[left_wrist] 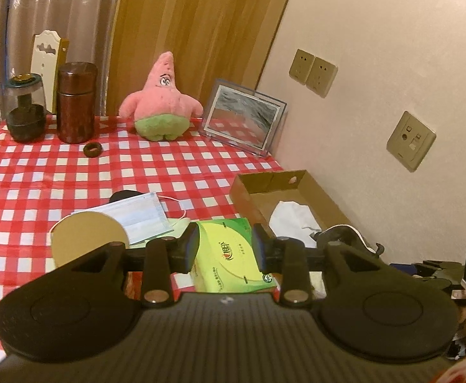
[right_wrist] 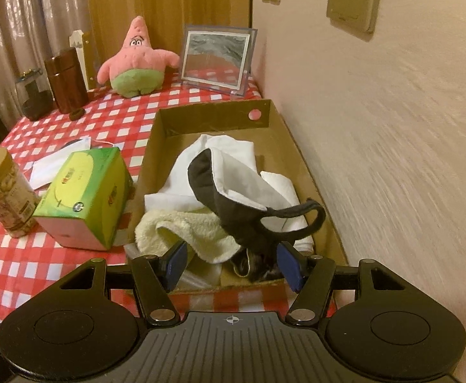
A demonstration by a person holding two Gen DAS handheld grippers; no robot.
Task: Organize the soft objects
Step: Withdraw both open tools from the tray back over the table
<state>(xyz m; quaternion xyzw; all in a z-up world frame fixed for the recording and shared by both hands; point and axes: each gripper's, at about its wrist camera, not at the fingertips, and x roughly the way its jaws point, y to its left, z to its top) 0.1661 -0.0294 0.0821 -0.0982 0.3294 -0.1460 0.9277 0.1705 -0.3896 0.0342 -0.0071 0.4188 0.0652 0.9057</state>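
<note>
Two grippers over the red-checked table (left_wrist: pixel 41 172). Cardboard box (right_wrist: pixel 300 146) by the wall holds white cloth (right_wrist: pixel 233 159), cream towel (right_wrist: pixel 181 226) and black mask (right_wrist: pixel 233 204), piled at its near end. Green tissue pack (left_wrist: pixel 229 252) sits left of the box. Left gripper (left_wrist: pixel 225 249) straddles the pack, contact unclear. Right gripper (right_wrist: pixel 231 263) jaws wide apart, empty, above the box's near edge.
</note>
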